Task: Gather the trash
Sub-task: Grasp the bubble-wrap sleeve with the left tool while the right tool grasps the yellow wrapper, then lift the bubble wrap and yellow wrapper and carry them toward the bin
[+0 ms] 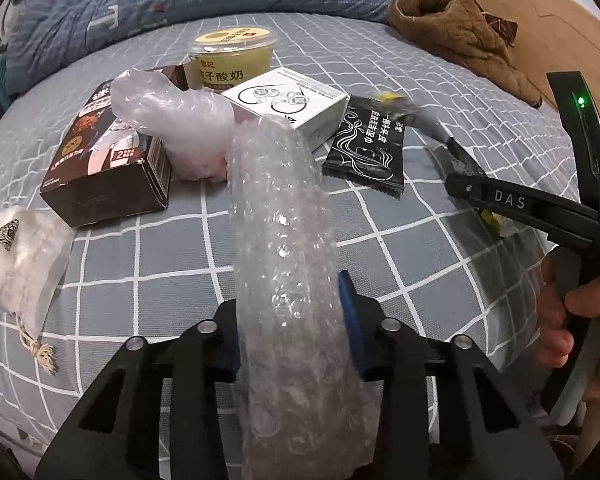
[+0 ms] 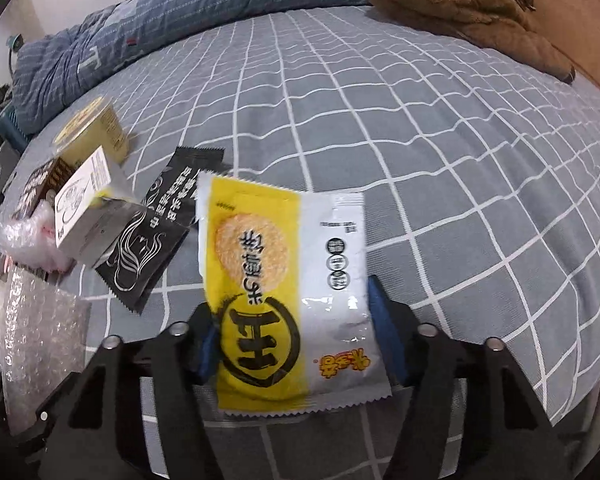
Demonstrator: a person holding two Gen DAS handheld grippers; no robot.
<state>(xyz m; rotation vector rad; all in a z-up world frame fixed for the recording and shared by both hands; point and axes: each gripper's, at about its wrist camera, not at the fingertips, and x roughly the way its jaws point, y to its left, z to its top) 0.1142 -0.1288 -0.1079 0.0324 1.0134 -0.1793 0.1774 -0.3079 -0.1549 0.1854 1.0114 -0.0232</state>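
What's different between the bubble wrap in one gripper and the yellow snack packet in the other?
The bubble wrap is clear and bumpy with no print; the snack packet is smooth, yellow and white, with printed text. The bubble wrap is a long rolled strip; the snack packet is a flat rectangle with crimped ends. The left gripper holds the bubble wrap; the right gripper holds the packet. Both are thin plastic, sitting between blue-padded jaws over the checked bed sheet.

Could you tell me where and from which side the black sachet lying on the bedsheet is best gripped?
Grip the black sachet at its near serrated short edge, coming low from the front: it lies flat on the bedsheet, and that edge is clear, while the white box crowds its far corner.
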